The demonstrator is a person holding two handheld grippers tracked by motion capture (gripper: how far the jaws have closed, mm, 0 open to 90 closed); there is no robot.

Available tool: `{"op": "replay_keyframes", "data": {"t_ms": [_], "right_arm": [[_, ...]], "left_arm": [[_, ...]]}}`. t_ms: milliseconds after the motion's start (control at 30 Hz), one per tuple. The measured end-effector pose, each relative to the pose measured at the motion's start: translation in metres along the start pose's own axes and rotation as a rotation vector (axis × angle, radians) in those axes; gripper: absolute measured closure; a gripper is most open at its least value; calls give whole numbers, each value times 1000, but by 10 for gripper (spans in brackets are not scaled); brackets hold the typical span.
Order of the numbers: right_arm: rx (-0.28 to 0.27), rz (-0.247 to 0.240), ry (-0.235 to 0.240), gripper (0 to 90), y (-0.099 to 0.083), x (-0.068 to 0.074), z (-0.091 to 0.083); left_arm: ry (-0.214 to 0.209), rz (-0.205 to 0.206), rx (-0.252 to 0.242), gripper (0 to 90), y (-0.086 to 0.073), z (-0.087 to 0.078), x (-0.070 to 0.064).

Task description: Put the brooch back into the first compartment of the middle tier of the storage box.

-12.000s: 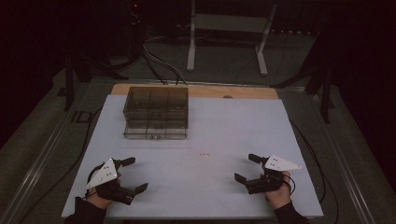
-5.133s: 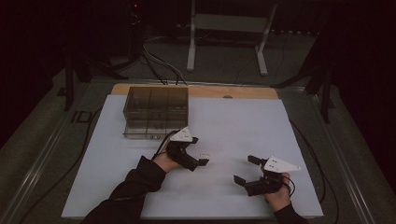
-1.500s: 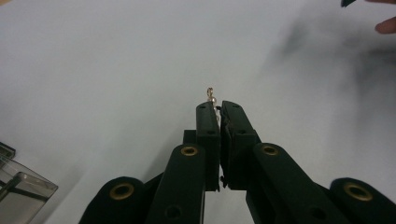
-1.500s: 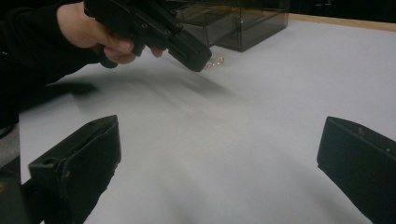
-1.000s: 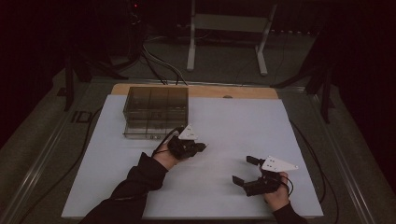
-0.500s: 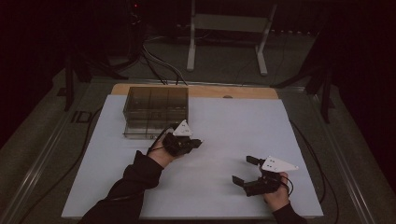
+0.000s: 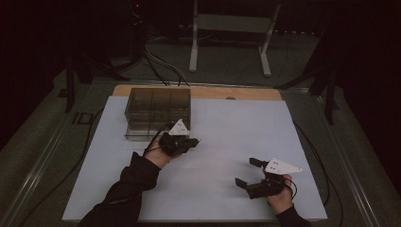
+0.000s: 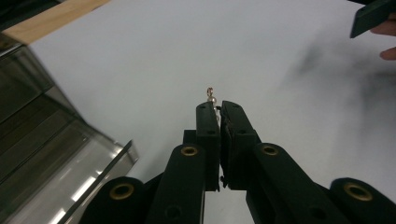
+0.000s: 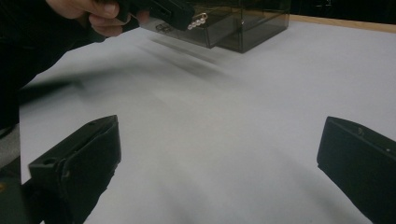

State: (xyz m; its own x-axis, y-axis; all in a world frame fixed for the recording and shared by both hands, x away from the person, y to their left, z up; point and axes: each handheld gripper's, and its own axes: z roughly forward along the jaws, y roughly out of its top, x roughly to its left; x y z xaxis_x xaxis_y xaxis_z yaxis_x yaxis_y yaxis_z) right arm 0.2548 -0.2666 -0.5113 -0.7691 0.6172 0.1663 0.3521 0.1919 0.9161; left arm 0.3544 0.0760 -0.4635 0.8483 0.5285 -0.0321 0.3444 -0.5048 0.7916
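Note:
My left gripper (image 7: 195, 140) hovers just in front of the smoky clear drawer box (image 7: 157, 111). It is shut on a small beaded piece of jewellery (image 8: 210, 94) with a little ring at its end, which sticks out past the fingertips (image 8: 208, 112). The right gripper view has the same beads (image 9: 200, 21) hanging from that gripper (image 9: 173, 11) in front of the box (image 9: 243, 23). A low drawer (image 8: 56, 182) of the box stands pulled out, down to the left of the left gripper's jaws. My right gripper (image 7: 246, 171) rests open near the front right, nothing between its jaws (image 9: 219, 144).
A white mat (image 7: 227, 127) covers the table, with a wooden strip (image 7: 236, 93) along its far edge. Cables trail off both sides. A metal stand's legs (image 7: 227, 42) are on the floor beyond the table.
The left gripper, open at the front left at first, went to the mat's middle, shut, and over the last second drifted left and back toward the box. The right gripper stayed put.

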Motion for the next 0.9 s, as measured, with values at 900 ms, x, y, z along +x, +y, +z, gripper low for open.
{"op": "replay_keyframes", "data": {"t_ms": [900], "right_arm": [[0,0,3,0,0,0,0]], "left_arm": [[82,-51,-21,879,-7,-27,22]]}}
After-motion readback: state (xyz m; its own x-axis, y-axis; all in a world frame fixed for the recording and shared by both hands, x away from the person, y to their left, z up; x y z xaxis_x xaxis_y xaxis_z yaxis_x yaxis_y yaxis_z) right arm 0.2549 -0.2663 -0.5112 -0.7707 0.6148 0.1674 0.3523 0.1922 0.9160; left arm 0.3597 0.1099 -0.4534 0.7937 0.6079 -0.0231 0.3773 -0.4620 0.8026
